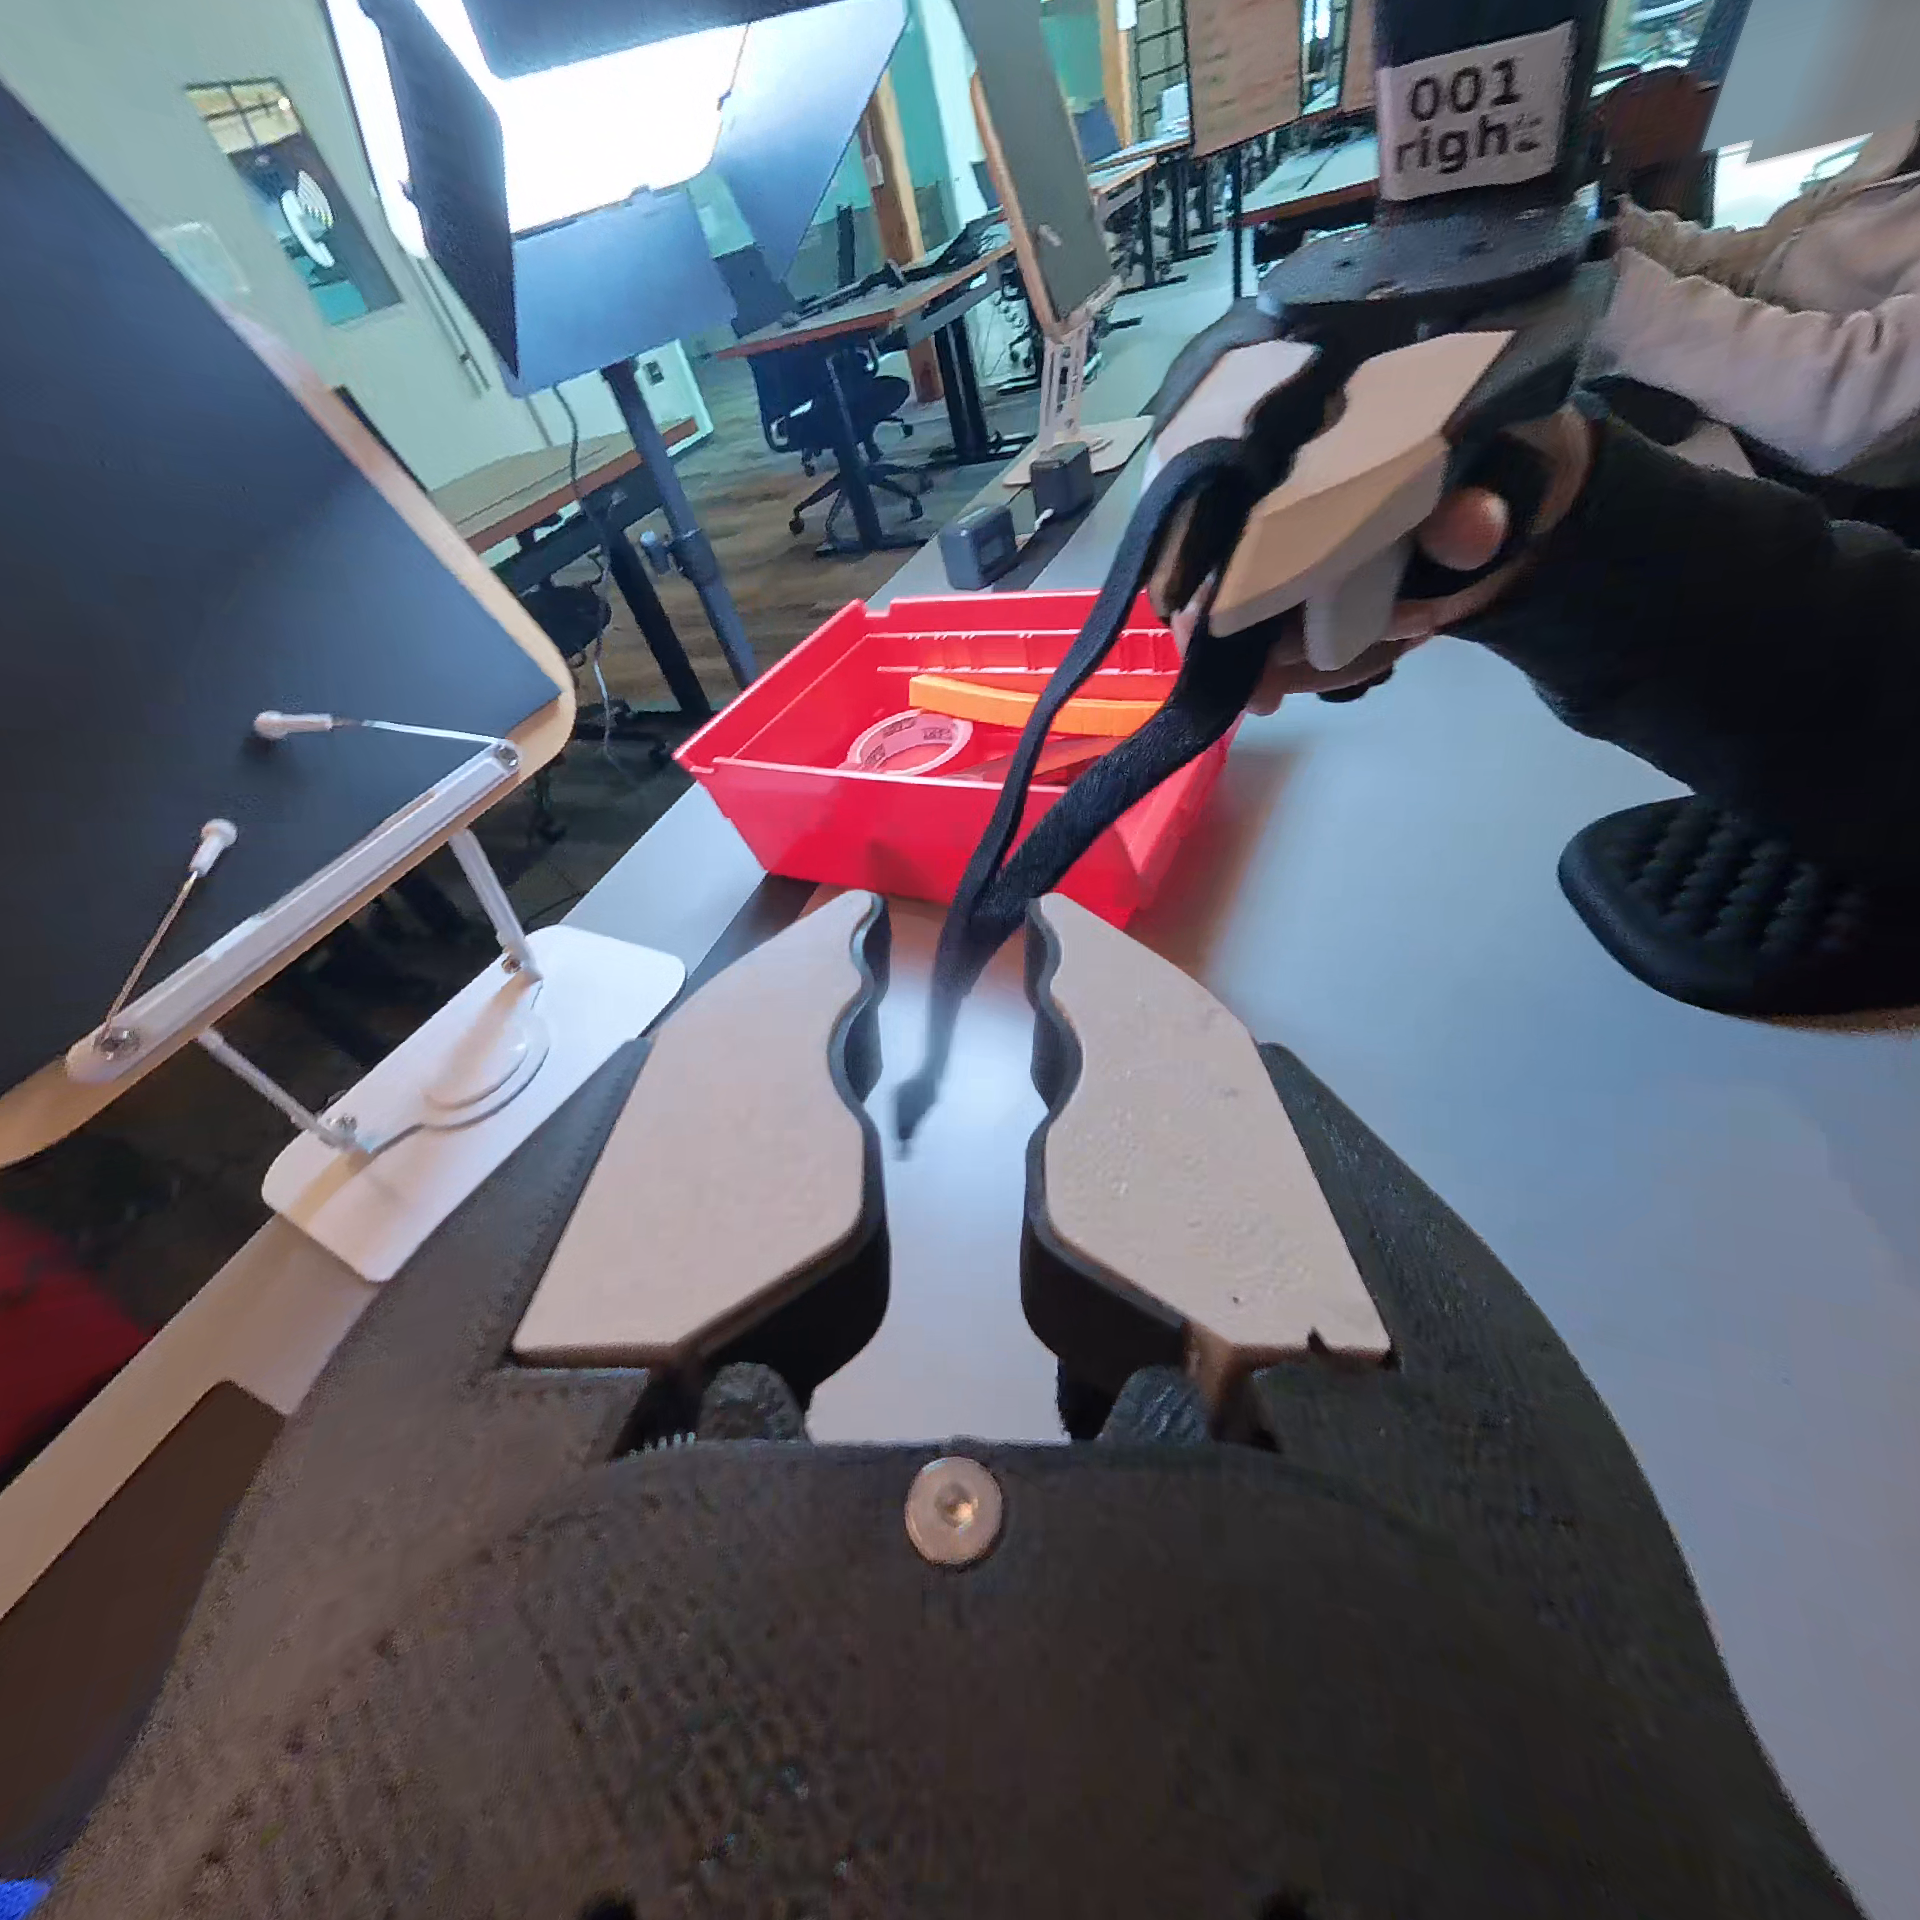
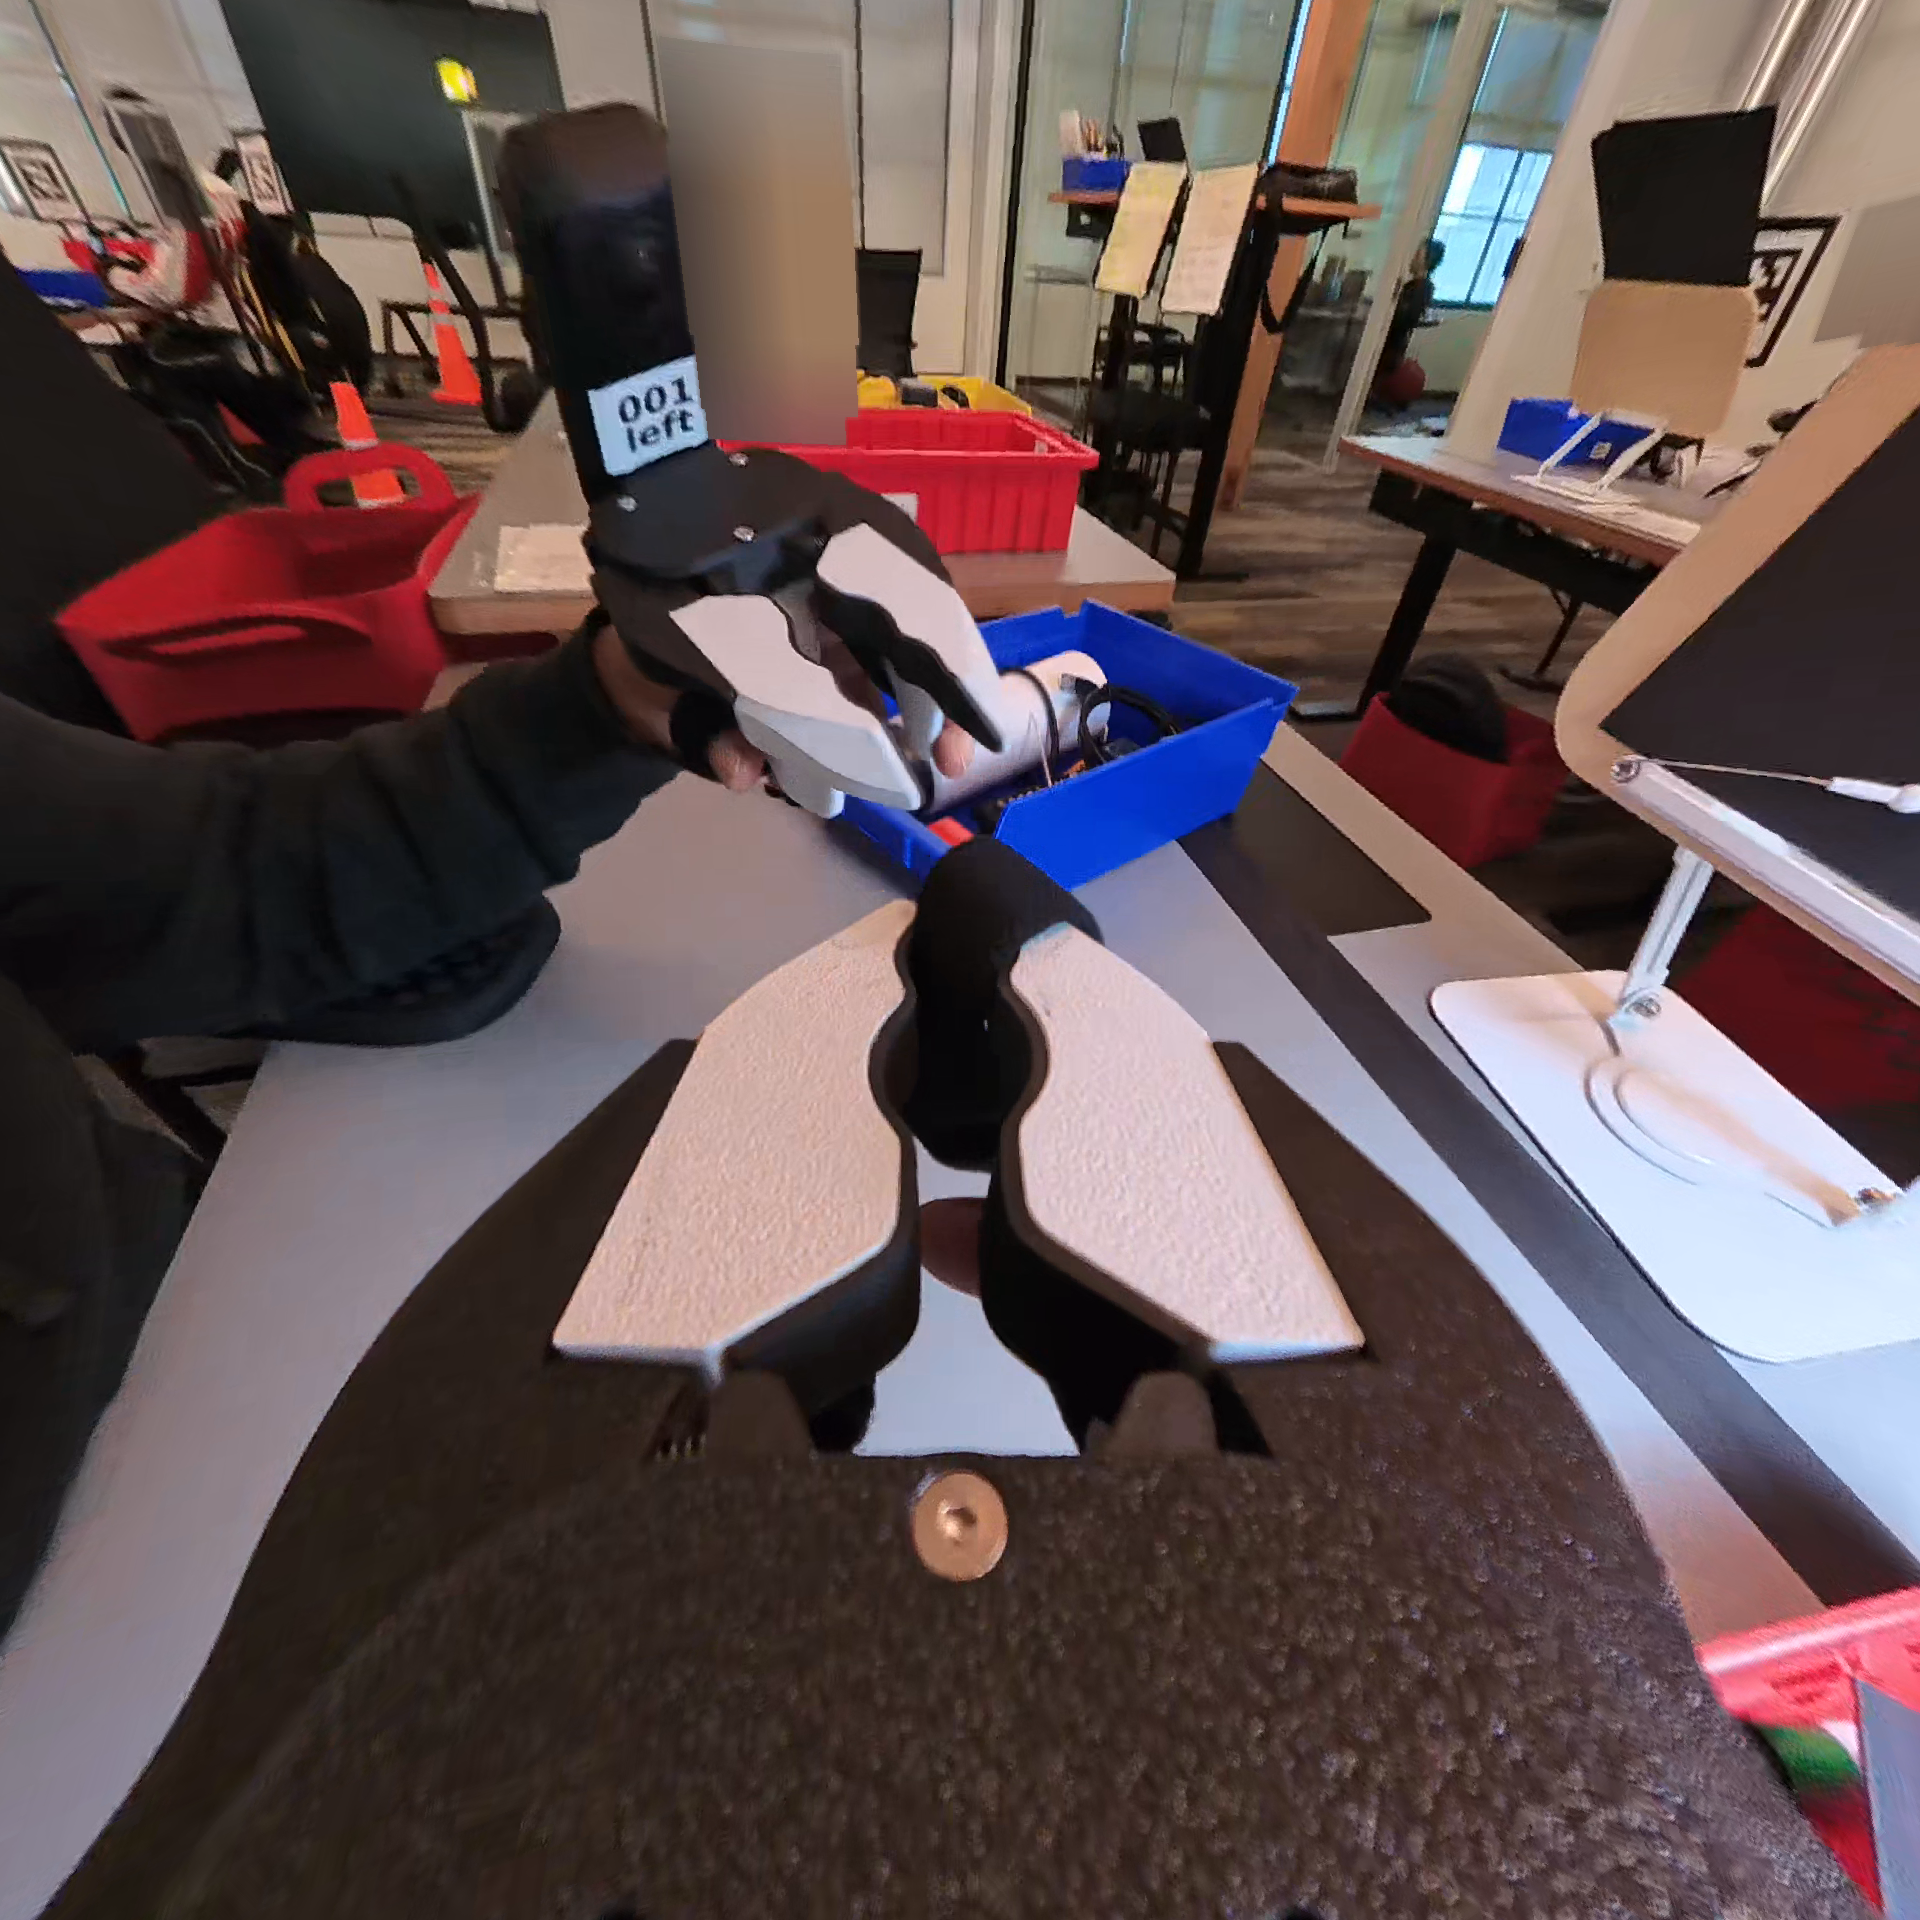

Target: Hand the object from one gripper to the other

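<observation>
A long black fabric strap [image 1: 1049, 831] hangs from my right gripper [image 1: 1195, 608], which is shut on its upper end at the upper right of the left wrist view. The strap's thin loose end [image 1: 914, 1101] dangles between the fingers of my left gripper [image 1: 956, 925], which is open; I cannot tell whether the end touches the pads. In the right wrist view my right gripper [image 2: 987, 925] is shut on the bunched black strap [image 2: 966, 1039]. The left gripper [image 2: 935, 758] shows beyond it, open and held by a gloved hand.
A red bin [image 1: 831, 821] with a tape roll [image 1: 909, 743] and an orange piece [image 1: 1039, 707] sits on the grey table [image 1: 1455, 1143]. A blue bin [image 2: 1143, 790] stands behind the left gripper. Dark boards on white stands [image 1: 468, 1060] [image 2: 1662, 1143] flank the table. Spacing between my two grippers at the tips: around 8 centimeters.
</observation>
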A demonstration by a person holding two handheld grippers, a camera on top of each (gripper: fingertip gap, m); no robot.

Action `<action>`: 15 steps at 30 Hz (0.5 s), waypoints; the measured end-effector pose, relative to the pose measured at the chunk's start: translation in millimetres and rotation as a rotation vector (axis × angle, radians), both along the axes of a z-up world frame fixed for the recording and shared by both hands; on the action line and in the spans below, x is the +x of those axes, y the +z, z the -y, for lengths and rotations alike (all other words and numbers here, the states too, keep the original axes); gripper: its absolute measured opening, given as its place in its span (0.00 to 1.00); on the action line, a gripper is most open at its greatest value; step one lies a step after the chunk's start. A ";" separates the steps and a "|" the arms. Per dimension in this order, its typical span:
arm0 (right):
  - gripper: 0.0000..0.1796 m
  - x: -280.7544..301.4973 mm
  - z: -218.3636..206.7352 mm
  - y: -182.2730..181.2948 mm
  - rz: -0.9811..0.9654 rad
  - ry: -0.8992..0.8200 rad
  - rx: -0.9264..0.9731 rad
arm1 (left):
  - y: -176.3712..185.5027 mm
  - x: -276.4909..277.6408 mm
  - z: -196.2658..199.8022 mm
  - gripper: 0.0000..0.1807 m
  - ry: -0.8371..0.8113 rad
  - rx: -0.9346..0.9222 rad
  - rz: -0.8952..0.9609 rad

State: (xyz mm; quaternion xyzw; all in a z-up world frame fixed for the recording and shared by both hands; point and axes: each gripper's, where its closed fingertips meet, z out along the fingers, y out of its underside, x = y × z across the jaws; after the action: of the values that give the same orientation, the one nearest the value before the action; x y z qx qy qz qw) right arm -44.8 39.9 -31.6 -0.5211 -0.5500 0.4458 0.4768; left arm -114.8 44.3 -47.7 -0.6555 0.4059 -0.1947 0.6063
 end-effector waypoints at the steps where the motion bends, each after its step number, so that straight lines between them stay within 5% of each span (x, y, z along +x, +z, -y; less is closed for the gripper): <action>1: 0.04 2.2 2.7 0.0 0.007 0.016 0.012 | 1.3 5.1 2.1 0.13 -0.007 0.012 -0.004; 10: 0.04 -16.5 59.7 -8.9 0.051 0.270 0.038 | -13.0 60.8 25.6 0.14 -0.123 0.178 -0.162; 12: 0.04 -19.9 63.2 -10.1 0.057 0.275 0.044 | -10.1 60.2 21.0 0.01 -0.069 0.232 -0.177; 15: 0.08 -17.9 58.4 -4.6 0.025 0.248 0.056 | 2.2 50.0 16.0 0.01 -0.010 0.240 -0.135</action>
State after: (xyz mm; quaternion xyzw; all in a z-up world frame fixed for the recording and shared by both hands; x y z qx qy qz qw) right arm -62.7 -18.5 -36.2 -0.4411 -0.6283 0.4791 0.4255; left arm -64.8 28.2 -45.5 -0.5878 0.4695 -0.1031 0.6508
